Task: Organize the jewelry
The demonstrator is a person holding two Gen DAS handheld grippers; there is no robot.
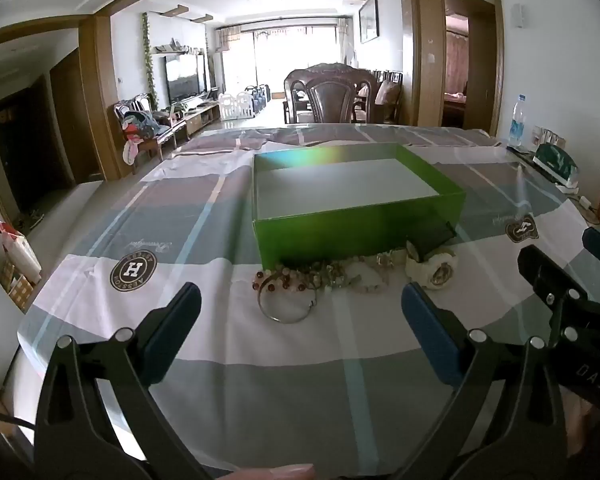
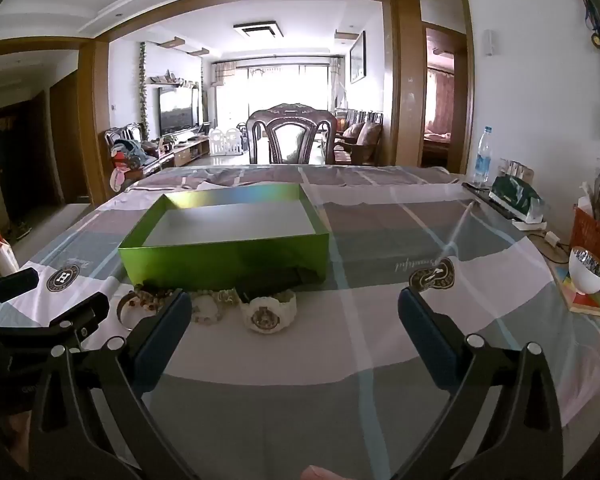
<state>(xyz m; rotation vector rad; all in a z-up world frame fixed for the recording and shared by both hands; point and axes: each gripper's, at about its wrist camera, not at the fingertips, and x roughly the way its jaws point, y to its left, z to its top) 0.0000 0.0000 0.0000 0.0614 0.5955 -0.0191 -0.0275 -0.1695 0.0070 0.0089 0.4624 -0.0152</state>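
Note:
An open green box (image 1: 356, 226) (image 2: 224, 258) stands on the table, its inside bare. Along its near wall lies a row of jewelry: a silver bangle (image 1: 287, 307) with red-brown beads, bead bracelets (image 1: 340, 274) (image 2: 210, 306) and a white watch (image 1: 434, 266) (image 2: 266, 310). My left gripper (image 1: 300, 322) is open and empty, just short of the bangle. My right gripper (image 2: 294, 324) is open and empty, near the watch. Each gripper shows at the edge of the other's view.
The table wears a plaid cloth (image 1: 260, 380) under glass. At the right edge stand a water bottle (image 2: 485, 156), a green tissue pack (image 2: 518, 200), a red basket (image 2: 596, 240) and a white cup (image 2: 588, 270). A wooden chair (image 2: 292, 136) stands at the far side.

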